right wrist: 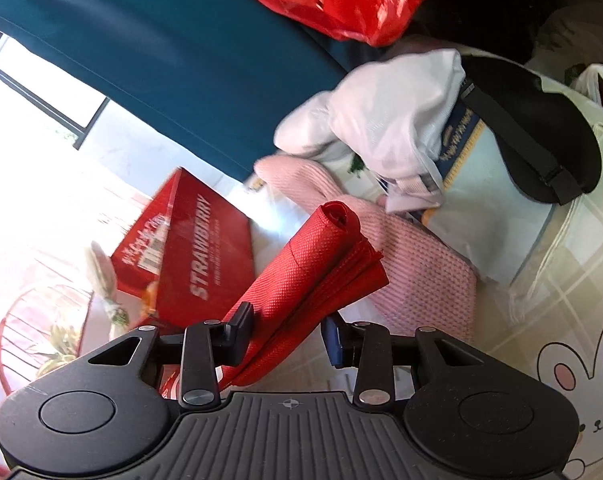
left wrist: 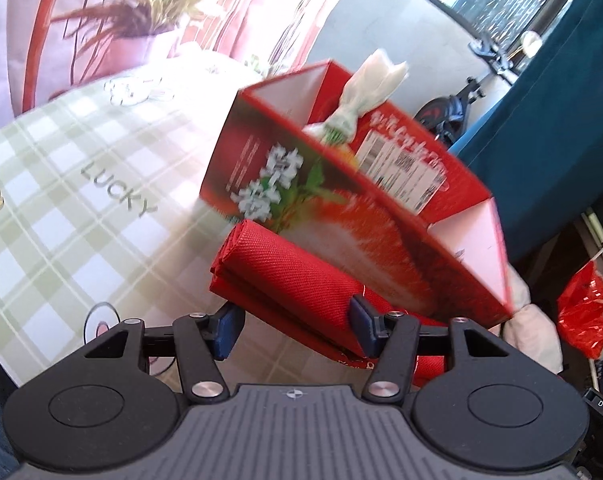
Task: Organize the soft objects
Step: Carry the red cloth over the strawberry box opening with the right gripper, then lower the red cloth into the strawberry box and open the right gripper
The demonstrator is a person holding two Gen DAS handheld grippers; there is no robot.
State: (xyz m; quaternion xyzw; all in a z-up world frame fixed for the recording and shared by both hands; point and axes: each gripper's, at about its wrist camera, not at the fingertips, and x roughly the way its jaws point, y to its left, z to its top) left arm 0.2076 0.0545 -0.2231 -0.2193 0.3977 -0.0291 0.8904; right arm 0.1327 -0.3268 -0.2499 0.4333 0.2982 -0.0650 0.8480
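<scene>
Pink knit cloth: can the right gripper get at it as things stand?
Probably not yet. The right gripper is shut on the rolled red fabric, which lies across the pink knit cloth ahead. It would need to drop that first.

One rolled red fabric bag, one red strawberry box, one pink knitted cloth, one black eye mask, one white garment.

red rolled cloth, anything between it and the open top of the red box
Nothing visible blocks it. The red rolled cloth, held by both grippers, sits just in front of the red strawberry box. The box top is open, though a knotted white bag already sticks up from its middle, so aim beside it.
</scene>
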